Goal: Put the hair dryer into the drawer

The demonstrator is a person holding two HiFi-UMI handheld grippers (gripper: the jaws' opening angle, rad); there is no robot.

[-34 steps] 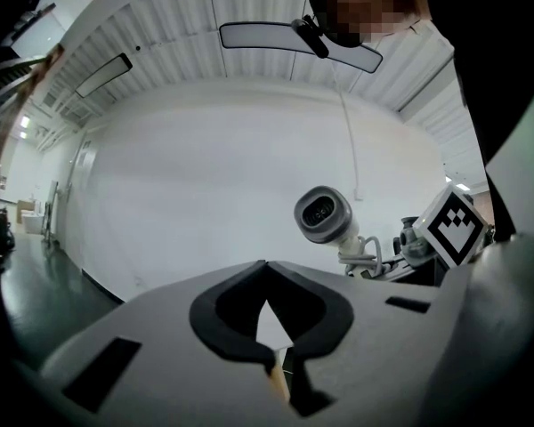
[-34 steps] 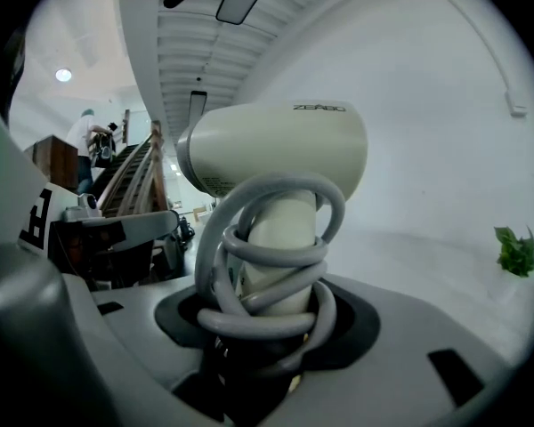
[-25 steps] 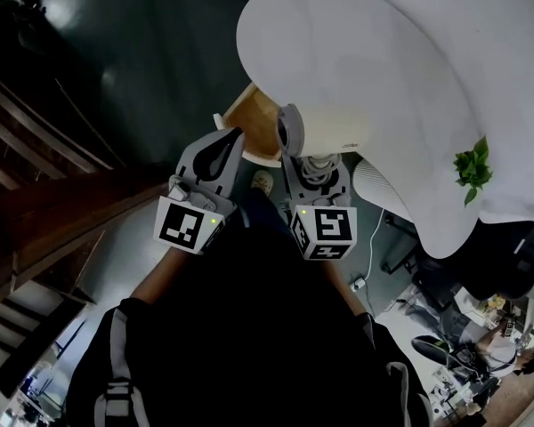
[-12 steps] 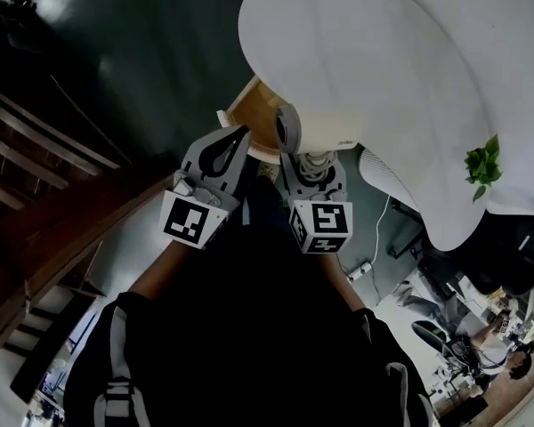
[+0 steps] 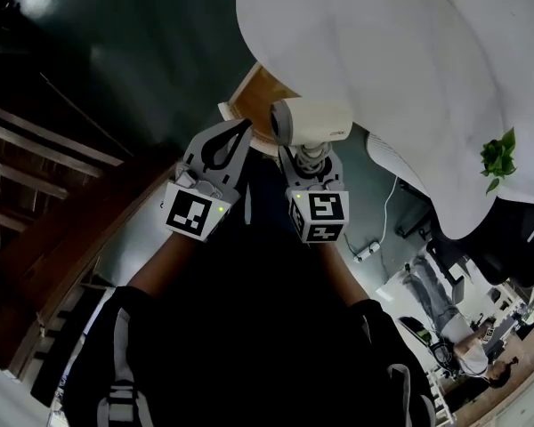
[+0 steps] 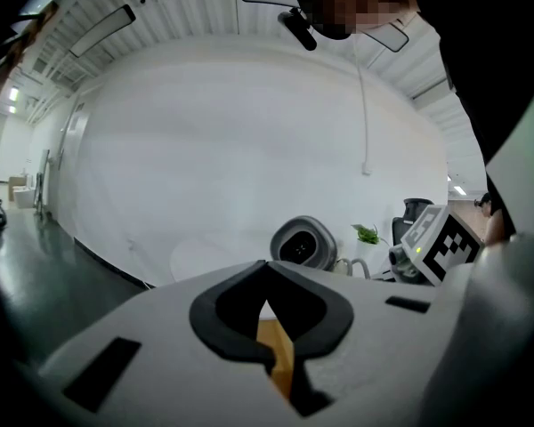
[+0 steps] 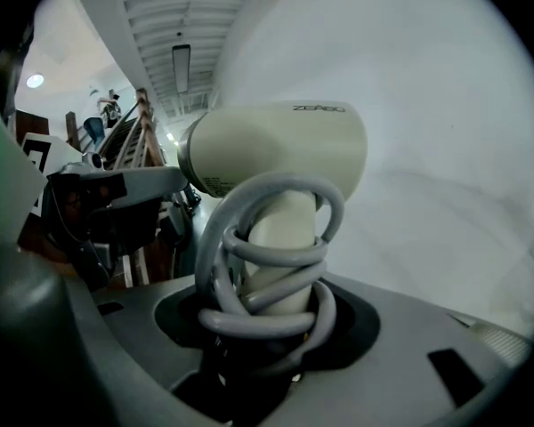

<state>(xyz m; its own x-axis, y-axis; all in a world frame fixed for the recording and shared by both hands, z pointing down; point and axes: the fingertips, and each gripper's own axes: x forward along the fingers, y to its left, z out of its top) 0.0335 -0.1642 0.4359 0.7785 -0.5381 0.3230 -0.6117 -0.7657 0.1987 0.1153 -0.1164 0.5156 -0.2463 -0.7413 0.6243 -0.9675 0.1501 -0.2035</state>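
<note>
Head view, left to right. The person's bare left forearm (image 5: 156, 269) reaches forward from the dark torso, bearing the left gripper (image 5: 245, 126), with its marker cube (image 5: 194, 213) nearest the body. This claw points away from the person, and its tips are pressed together on nothing; in the left gripper view a sliver of wood shows through the loop behind the tips. Just beside it, the right gripper (image 5: 310, 154) lies roughly parallel, its own marker cube (image 5: 319, 216) facing the camera. This claw is pinching the handle of the cream hair dryer (image 5: 311, 120). The handle stands upright out of the claw, and the barrel lies crosswise with one round end turned towards the left gripper. In the right gripper view, a grey cord (image 7: 267, 265) is coiled round the handle above the pads. The hair dryer is in the air at the near edge of the white table (image 5: 409, 78). Just beyond both claw tips, a wood-bottomed drawer (image 5: 256, 96) shows under that edge. A small green plant (image 5: 498, 158) stands near the table's right edge.
</note>
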